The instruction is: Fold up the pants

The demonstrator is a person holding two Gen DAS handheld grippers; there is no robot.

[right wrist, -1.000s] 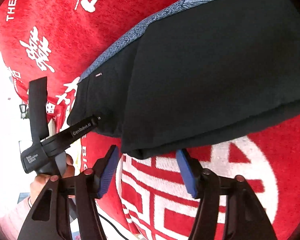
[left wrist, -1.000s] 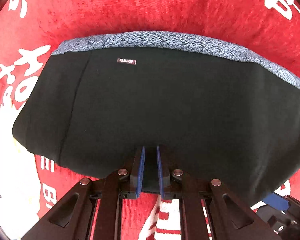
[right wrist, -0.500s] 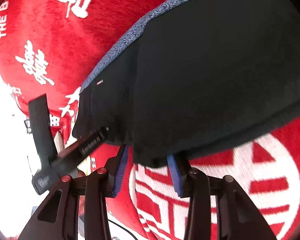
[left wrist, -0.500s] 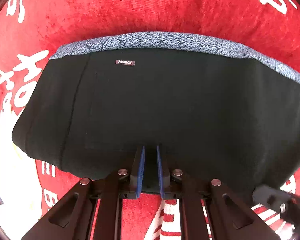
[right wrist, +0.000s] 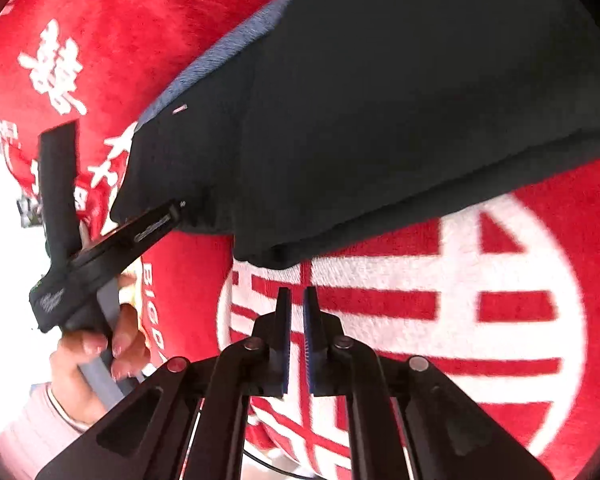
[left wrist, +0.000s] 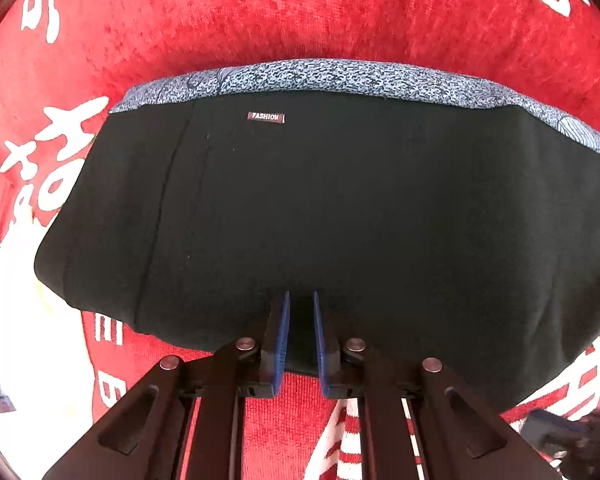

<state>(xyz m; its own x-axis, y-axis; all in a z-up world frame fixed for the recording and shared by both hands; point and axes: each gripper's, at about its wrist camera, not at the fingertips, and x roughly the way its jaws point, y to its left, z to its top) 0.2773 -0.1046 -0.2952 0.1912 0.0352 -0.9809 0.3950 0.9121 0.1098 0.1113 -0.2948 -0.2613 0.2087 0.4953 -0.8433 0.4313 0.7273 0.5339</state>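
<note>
The black pants [left wrist: 340,216] lie folded on a red cloth, with a blue-grey patterned waistband [left wrist: 340,78] along the far edge and a small "FASHION" label [left wrist: 265,117]. My left gripper [left wrist: 299,300] is shut on the near edge of the pants. In the right wrist view the pants [right wrist: 380,120] fill the upper half. My right gripper [right wrist: 297,294] is shut and empty, just short of the pants' near folded corner [right wrist: 268,258]. The left gripper [right wrist: 156,224] shows there too, clamped on the pants' left edge.
The red cloth [left wrist: 300,8] has white characters and a large white round emblem [right wrist: 460,300]. The person's hand [right wrist: 96,356] holds the left gripper's handle at the left. The cloth's edge and a bright floor lie to the left [left wrist: 16,320].
My right gripper has closed from wide open to shut and pulled back off the pants' corner, holding nothing. My left gripper stays clamped on the near edge.
</note>
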